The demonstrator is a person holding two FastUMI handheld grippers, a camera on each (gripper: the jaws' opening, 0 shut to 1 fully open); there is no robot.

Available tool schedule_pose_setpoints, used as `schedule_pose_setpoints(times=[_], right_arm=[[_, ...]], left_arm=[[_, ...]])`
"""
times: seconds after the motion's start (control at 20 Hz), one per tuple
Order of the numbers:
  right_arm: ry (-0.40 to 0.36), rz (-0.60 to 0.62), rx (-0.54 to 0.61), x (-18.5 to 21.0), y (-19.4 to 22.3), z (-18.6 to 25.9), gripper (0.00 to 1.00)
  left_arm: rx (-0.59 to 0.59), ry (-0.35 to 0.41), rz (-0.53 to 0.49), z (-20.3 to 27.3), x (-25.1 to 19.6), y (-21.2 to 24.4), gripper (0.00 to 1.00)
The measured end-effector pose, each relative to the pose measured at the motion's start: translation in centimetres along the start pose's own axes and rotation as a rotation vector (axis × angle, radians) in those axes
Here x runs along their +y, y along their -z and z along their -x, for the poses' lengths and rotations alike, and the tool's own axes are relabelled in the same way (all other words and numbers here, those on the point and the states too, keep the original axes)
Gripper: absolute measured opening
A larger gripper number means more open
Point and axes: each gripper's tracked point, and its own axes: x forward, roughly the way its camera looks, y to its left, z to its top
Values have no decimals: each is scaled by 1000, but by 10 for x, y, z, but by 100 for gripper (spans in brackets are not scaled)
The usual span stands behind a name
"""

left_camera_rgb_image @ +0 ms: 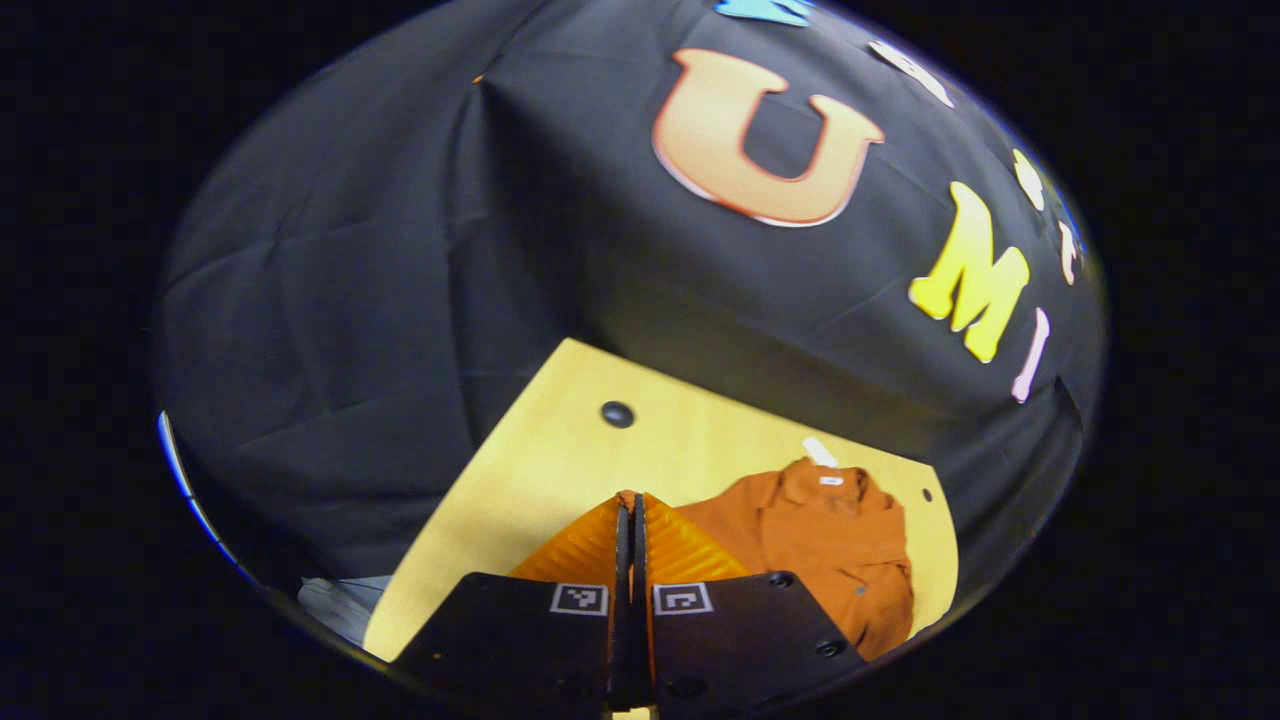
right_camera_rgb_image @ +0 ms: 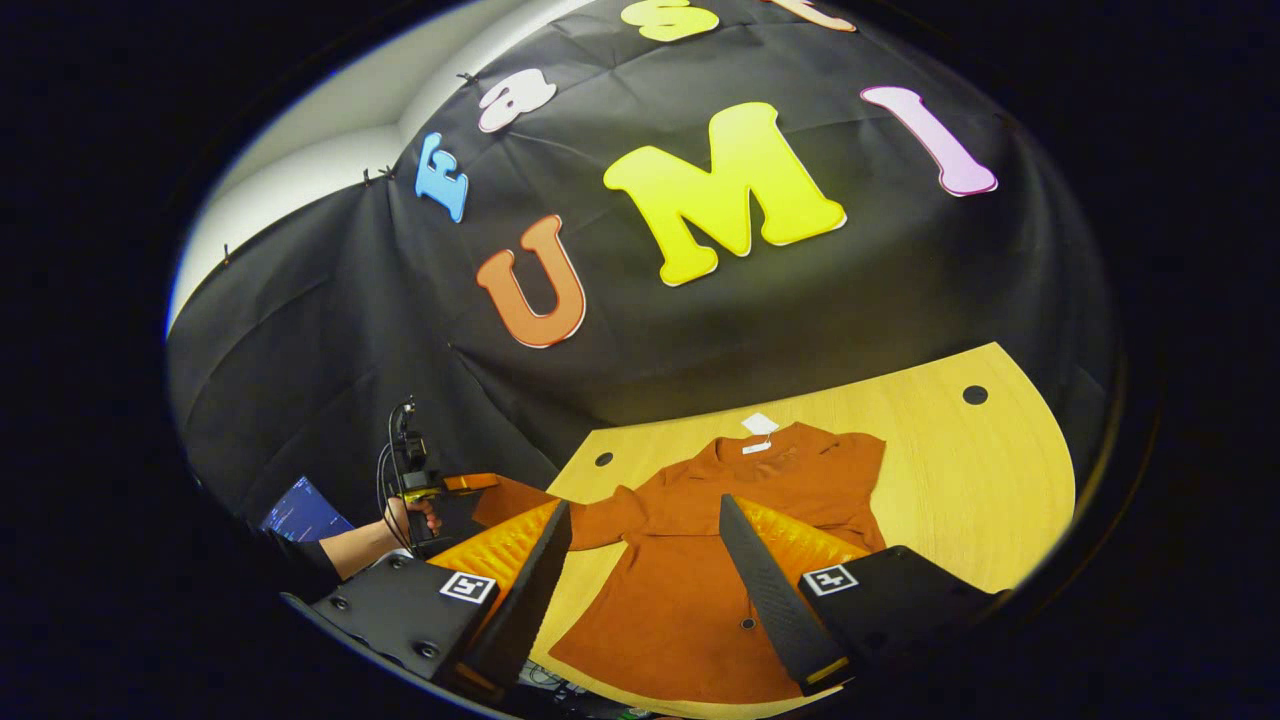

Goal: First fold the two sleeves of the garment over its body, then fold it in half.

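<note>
On the pale wooden desk (right_camera_rgb_image: pixel 980 480) | orange long-sleeved cloth garment (right_camera_rgb_image: pixel 690 600) lies flat, one sleeve outstretched | right gripper (right_camera_rgb_image: pixel 645 560) jaws spread above | left gripper (left_camera_rgb_image: pixel 632 545) jaws pressed together, empty | risk: body layer pinched with sleeve, bunching caused

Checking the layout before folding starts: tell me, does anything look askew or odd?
Mostly tidy. The orange garment lies flat on the wooden table, but one sleeve hangs past the table's edge, near the left gripper. A white tag sticks out at the collar.
</note>
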Motion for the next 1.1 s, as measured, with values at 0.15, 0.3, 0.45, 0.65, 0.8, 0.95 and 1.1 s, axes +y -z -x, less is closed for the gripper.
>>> schedule_pose_setpoints(times=[0.15,0.3,0.45,0.65,0.8,0.95,1.1], right_arm=[[-14,-4,-30,-12,-8,13,95],[-12,-2,-66,-28,-17,27,95],[2,-19,-97,-46,-23,41,95],[54,-71,-119,-74,-29,58,95],[112,-95,-134,-96,-32,70,95],[199,-99,-134,-124,-31,87,95],[254,-110,-115,-134,-28,94,95]], left_arm=[[-9,43,-35,5,-79,-15,2],[18,90,-82,0,-156,-9,2],[59,150,-139,-13,-232,11,3],[128,218,-229,-45,-314,53,3],[182,290,-250,-68,-374,82,3],[256,333,-306,-119,-426,135,3],[310,301,-323,-164,-440,167,2]])
